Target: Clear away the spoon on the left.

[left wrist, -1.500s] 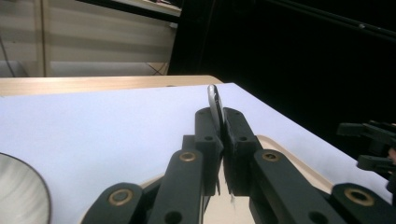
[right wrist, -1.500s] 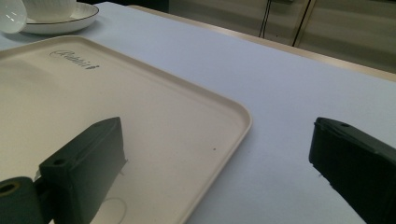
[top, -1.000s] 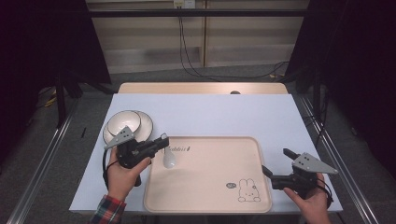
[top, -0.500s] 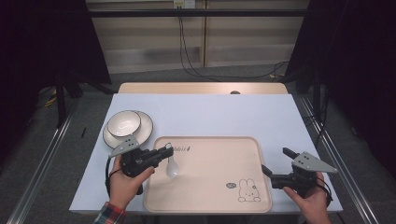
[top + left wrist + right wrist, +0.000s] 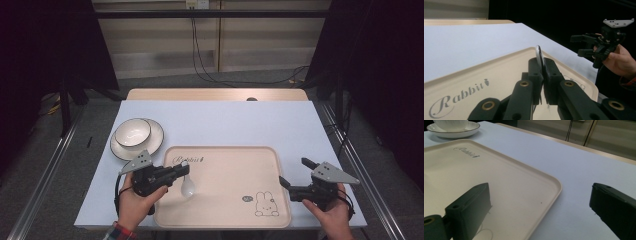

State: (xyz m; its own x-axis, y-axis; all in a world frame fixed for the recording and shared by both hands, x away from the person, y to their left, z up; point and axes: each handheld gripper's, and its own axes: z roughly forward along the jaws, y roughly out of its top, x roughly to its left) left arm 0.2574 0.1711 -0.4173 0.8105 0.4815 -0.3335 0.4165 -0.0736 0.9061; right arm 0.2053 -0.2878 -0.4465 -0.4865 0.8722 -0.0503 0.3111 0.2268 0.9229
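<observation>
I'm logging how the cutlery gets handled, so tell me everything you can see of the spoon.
The spoon is white and glossy, seemingly ceramic, with a rounded bowl and a short handle. The left hand-held gripper is shut on its handle; in the left gripper view the thin handle edge sticks up between the black jaws. The bowl hangs over the left part of the beige tray, below the "Rabbit" lettering. Whether it touches the tray cannot be told.
</observation>
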